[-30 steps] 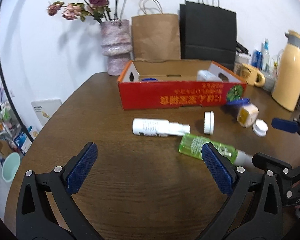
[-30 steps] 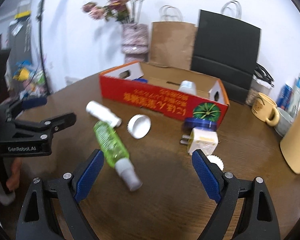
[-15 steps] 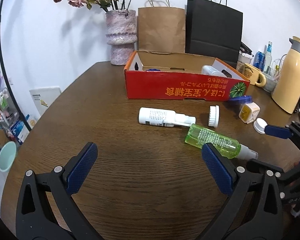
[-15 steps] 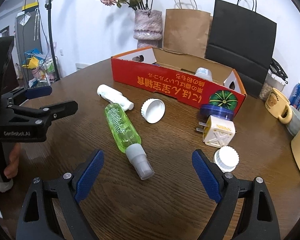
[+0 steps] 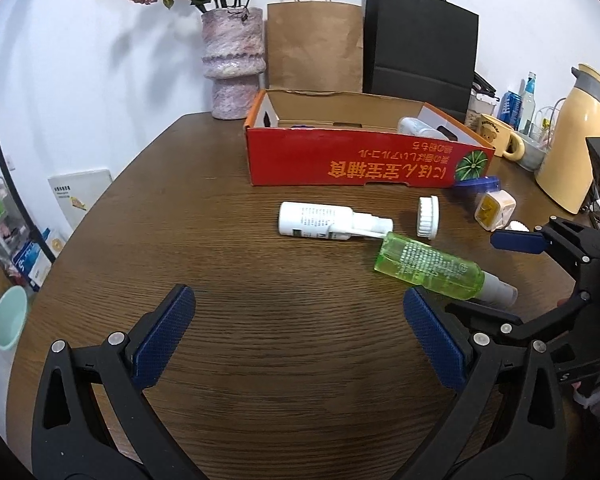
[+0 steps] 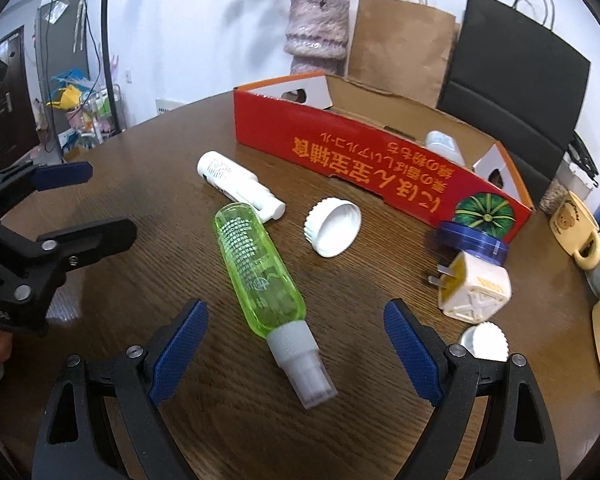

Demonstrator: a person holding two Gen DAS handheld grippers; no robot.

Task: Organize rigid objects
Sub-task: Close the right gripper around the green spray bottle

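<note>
Your right gripper (image 6: 296,350) is spread wide and holds nothing, with the spray head of the green spray bottle (image 6: 260,264) lying on the wooden table (image 6: 148,184) right between its blue pads (image 6: 178,354). That bottle looks like the item in hand, so line up on it. It lies slanted, base toward the red cardboard box (image 6: 364,156) and nozzle toward you, and its far end touches or nearly touches the nozzle of the white spray bottle (image 6: 236,184). Move forward so the pads straddle the green body rather than the narrow white cap, which would likely pivot or slip. Turn your wrist until the pads sit square to the bottle's long sides, then close evenly; round clear plastic rolls easily if one pad arrives first. Lift straight up so you do not drag the white bottle or knock the white screw cap (image 6: 334,226) just beside it.

Your left gripper (image 5: 300,340) is also released and empty, hovering over bare wood short of the bottles. Keep it back, out of the right gripper's path to the box, where one white bottle (image 6: 440,144) already sits.
</note>
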